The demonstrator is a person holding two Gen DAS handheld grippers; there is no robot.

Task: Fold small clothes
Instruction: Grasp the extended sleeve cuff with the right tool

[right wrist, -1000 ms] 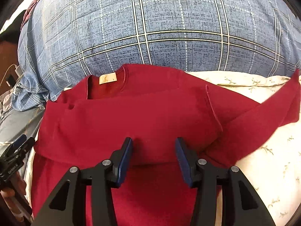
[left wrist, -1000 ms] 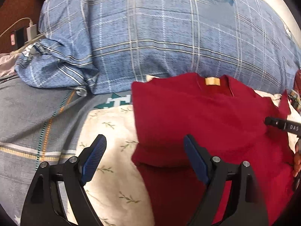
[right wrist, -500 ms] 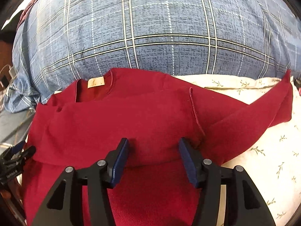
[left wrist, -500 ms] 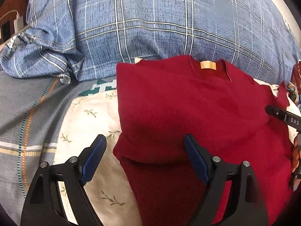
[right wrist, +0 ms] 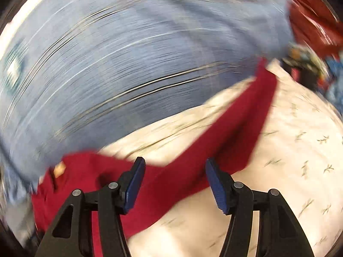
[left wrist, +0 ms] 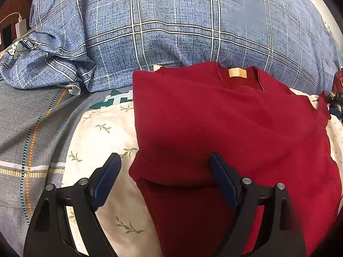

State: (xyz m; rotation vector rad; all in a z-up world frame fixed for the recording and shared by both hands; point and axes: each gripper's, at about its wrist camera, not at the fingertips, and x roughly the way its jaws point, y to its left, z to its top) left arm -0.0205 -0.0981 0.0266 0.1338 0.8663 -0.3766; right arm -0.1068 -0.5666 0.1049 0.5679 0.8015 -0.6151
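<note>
While one big blue plaid pillow (left wrist: 171, 32) fills the space behind it, a single red sweater (left wrist: 225, 128) lies partly folded on the white leaf-print sheet (left wrist: 103, 141), collar and tan neck label (left wrist: 237, 73) toward the pillow, one sleeve (right wrist: 246, 115) stretched out over the sheet. Left of the sweater sits a grey striped blanket (left wrist: 25, 128). Two tools hover near it: the left hand-held gripper (left wrist: 165, 175) is spread wide over the sweater's near edge, and the right hand-held gripper (right wrist: 174, 177), its view badly blurred, is also apart, holding nothing.
</note>
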